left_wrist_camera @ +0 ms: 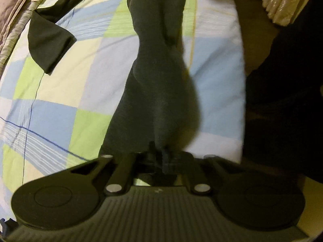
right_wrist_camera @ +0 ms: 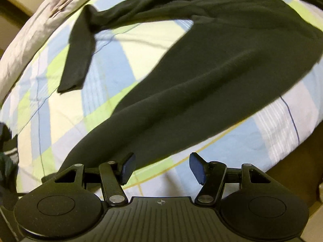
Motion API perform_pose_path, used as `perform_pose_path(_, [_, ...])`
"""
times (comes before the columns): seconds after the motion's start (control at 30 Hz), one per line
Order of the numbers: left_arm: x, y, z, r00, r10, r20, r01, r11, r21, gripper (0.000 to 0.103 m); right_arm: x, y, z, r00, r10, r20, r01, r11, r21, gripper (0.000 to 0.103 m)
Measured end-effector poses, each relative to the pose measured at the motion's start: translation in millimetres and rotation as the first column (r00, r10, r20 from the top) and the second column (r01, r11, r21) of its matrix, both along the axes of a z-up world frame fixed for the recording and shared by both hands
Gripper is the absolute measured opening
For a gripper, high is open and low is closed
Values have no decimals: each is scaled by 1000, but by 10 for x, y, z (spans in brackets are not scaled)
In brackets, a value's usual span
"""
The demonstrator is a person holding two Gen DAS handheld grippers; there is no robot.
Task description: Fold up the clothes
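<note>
We see a dark long-sleeved garment (right_wrist_camera: 212, 70) lying spread across a bed covered by a checked quilt (right_wrist_camera: 113, 64) in blue, green, cream and white patches.

Left gripper (left_wrist_camera: 161, 157): the jaws are pressed together on a bunched fold of the garment (left_wrist_camera: 161, 84). From the pinch point the cloth rises away in a twisted, gathered column toward the top of the left wrist view, and it hides the fingertips almost completely. We read this gripper as clamped on the garment.

Right gripper (right_wrist_camera: 161, 167): the jaws stand wide apart. The two blue pads (right_wrist_camera: 127, 169) face each other with bare quilt showing between them. The left-hand pad sits just at the near hem of the garment, but no cloth lies between the pads.

Position of the garment:
- In the right wrist view the body runs diagonally from the lower left to the upper right.
- One sleeve (right_wrist_camera: 78, 54) bends down at the upper left and ends flat on the quilt.
- In the left wrist view a sleeve cuff (left_wrist_camera: 48, 46) lies flat on the quilt at the upper left, apart from the gripped column.

Surroundings: a pale crumpled blanket (right_wrist_camera: 30, 40) lies along the far edge of the bed in the right wrist view. Both views are motion-blurred.
</note>
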State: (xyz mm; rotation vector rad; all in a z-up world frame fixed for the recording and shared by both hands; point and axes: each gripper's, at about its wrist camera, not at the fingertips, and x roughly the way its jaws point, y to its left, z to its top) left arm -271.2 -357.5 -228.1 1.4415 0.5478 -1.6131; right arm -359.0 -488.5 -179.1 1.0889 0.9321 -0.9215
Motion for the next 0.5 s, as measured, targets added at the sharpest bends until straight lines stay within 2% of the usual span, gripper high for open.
perform_pose_path(0.07, [102,131,161,999,19,41,-18,999,-32,3,33,-9,19,1000,18,-10,-18,1000,-4,62])
perform_pose_path(0.13, [169,272,319,997,25,78,-22,999,-30,3,-2,-27,9,1000,21,-16,-21,1000,4,62])
perform_pose_path(0.27, [181,519,397,997,20,76,-28,994,101,0,5,-35,-12,1000,7,-14,-7,1000,19,62])
perform_pose_path(0.33, [281,575,400,993,118,17,-119,983,140,10,14,-28,-33,1000,6,-10,-6,1000,28,62])
perform_pose_path(0.37, [360,567,397,983,184,-10,-180,972,150,15,29,-23,-42,1000,6,-8,-5,999,33,62])
perform_pose_path(0.4, [462,524,389,966,256,-37,-248,958,147,26,37,-14,-62,1000,8,-7,-8,999,39,62])
perform_pose_path(0.43, [570,471,380,942,329,-66,-318,937,143,34,43,-4,-84,1000,11,-6,-11,999,46,62])
perform_pose_path(0.5, [780,341,349,877,463,-129,-446,884,138,40,47,18,-131,1000,19,-12,-18,998,57,62])
